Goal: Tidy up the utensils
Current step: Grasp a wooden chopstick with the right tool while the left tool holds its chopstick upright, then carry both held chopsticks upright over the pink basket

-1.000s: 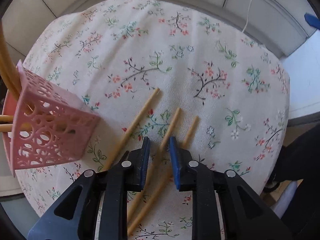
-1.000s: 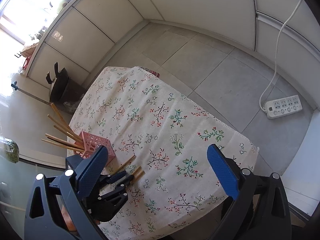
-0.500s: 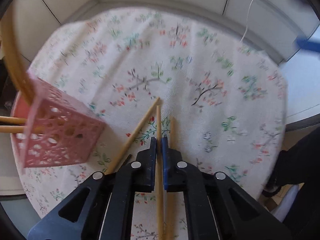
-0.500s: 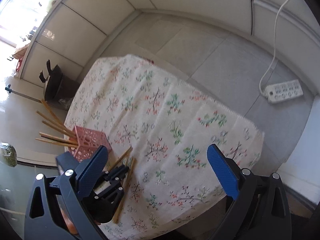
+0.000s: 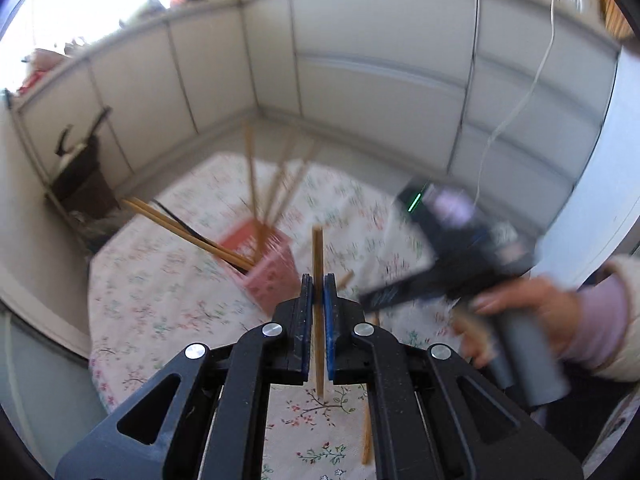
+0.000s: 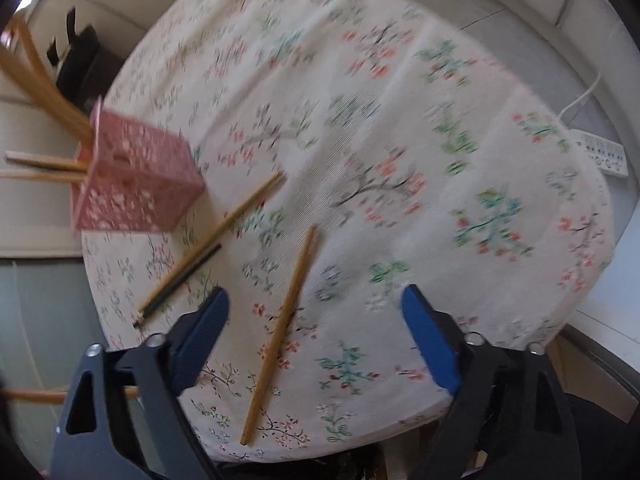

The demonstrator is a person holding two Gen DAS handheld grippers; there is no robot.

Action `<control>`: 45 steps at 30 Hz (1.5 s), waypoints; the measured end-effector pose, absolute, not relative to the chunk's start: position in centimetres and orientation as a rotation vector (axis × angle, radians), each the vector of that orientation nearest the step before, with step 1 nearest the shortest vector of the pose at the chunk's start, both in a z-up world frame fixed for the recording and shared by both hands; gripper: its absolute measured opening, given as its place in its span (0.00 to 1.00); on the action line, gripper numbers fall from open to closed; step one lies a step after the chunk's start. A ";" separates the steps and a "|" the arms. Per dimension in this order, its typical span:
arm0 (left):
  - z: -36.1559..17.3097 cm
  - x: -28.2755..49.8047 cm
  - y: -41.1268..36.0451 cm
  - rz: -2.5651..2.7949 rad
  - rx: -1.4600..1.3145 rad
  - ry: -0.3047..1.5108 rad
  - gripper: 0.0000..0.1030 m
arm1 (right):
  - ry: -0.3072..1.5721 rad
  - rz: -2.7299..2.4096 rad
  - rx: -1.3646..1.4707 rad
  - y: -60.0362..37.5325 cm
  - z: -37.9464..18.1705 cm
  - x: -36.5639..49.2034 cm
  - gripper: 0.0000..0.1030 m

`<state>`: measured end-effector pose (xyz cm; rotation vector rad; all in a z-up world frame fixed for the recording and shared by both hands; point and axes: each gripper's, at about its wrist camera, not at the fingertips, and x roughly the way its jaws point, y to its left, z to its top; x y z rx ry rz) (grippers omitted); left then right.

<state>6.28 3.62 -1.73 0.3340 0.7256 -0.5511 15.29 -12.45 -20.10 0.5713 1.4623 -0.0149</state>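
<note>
Worktop (image 6: 400, 80): round, under a floral cloth, carrying everything below.
Pink holder (image 6: 136, 176): perforated basket at the worktop's left edge in the right wrist view, several chopsticks already fanning out of its mouth.
Right gripper (image 6: 316, 304): its fingers stood apart and pointed steeply down at the cloth, with nothing pressed between them; they had just been closing in from their widest.
Left gripper (image 5: 319, 292): fingers clenched on one chopstick, held clear of the cloth.
Held chopstick (image 5: 318, 256): ran straight along the line of the left fingers, tip sticking out ahead; the pink holder (image 5: 264, 268) lay just left of that tip and beyond it.
Loose chopstick (image 6: 282, 332): lay flat between the right fingers' spread, long axis diagonal from near-left to far-right, so likely the next pick, and it looked to need a slight roll of the wrist.
Other loose pair (image 6: 208, 240): a light and a dark chopstick side by side, between holder and right gripper's left finger, the right hand nearer.
</note>
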 end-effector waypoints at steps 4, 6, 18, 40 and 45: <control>1.0 5.3 5.6 -0.521 0.257 0.624 0.05 | 1.449 -0.054 0.429 -8.5 -21.0 15.8 0.60; 1.6 5.5 6.3 -0.503 0.230 0.602 0.05 | 1.421 -0.091 0.357 -7.5 -20.7 15.7 0.46; 1.3 6.3 7.0 -0.346 0.223 0.629 0.05 | 1.186 0.065 0.441 -9.2 -15.3 13.8 0.06; 1.5 7.2 7.1 -0.182 0.216 0.669 0.05 | 0.803 0.313 0.380 -13.3 -0.3 6.6 0.06; 3.5 7.9 7.7 -0.177 0.113 0.617 0.05 | 0.737 0.332 0.436 -14.8 2.7 6.8 0.06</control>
